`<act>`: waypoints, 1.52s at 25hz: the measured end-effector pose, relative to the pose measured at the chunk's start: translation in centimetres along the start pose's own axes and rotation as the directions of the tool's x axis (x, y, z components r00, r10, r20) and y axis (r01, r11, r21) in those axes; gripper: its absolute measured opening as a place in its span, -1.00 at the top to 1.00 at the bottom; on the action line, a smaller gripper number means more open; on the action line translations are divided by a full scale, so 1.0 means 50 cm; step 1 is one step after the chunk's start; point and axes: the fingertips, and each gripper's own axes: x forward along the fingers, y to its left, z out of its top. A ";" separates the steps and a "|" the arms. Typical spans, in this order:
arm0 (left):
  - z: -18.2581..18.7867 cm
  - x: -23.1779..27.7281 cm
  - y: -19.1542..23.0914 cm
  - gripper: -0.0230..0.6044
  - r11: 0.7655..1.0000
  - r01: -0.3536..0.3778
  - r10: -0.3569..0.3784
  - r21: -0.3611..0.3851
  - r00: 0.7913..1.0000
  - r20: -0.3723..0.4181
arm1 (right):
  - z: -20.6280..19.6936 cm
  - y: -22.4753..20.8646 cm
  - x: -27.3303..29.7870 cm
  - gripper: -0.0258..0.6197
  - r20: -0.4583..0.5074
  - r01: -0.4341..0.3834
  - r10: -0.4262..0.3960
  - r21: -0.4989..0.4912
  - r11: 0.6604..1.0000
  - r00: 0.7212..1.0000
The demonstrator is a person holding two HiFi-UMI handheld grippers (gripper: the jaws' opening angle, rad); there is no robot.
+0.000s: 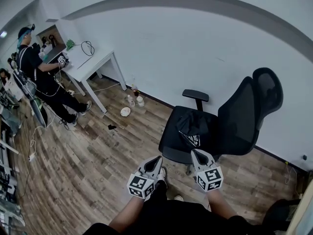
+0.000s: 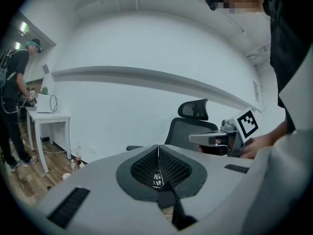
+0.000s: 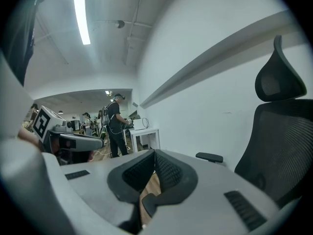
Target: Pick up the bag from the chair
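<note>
A black bag (image 1: 195, 126) with white print lies crumpled on the seat of a black mesh office chair (image 1: 239, 116) at the right of the head view. My two grippers hover just in front of the seat's near edge, both short of the bag. The left gripper (image 1: 156, 160) is shut with nothing in it, its tips meeting in the left gripper view (image 2: 158, 148). The right gripper (image 1: 197, 154) is also shut and empty (image 3: 154, 153). The chair's backrest (image 3: 283, 141) and an armrest (image 3: 209, 156) fill the right of the right gripper view.
A white table (image 1: 93, 62) stands against the wall at the back left, with a person (image 1: 44, 82) working at it. Bottles (image 1: 136, 99), a small plate (image 1: 125, 111) and a small black item (image 1: 112, 127) lie on the wooden floor between table and chair.
</note>
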 end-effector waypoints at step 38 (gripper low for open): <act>-0.033 0.527 0.173 0.85 0.923 0.386 -0.368 0.009 0.888 -0.276 | -0.123 -0.321 0.293 0.86 -0.334 0.259 -0.192 0.171 0.951 0.923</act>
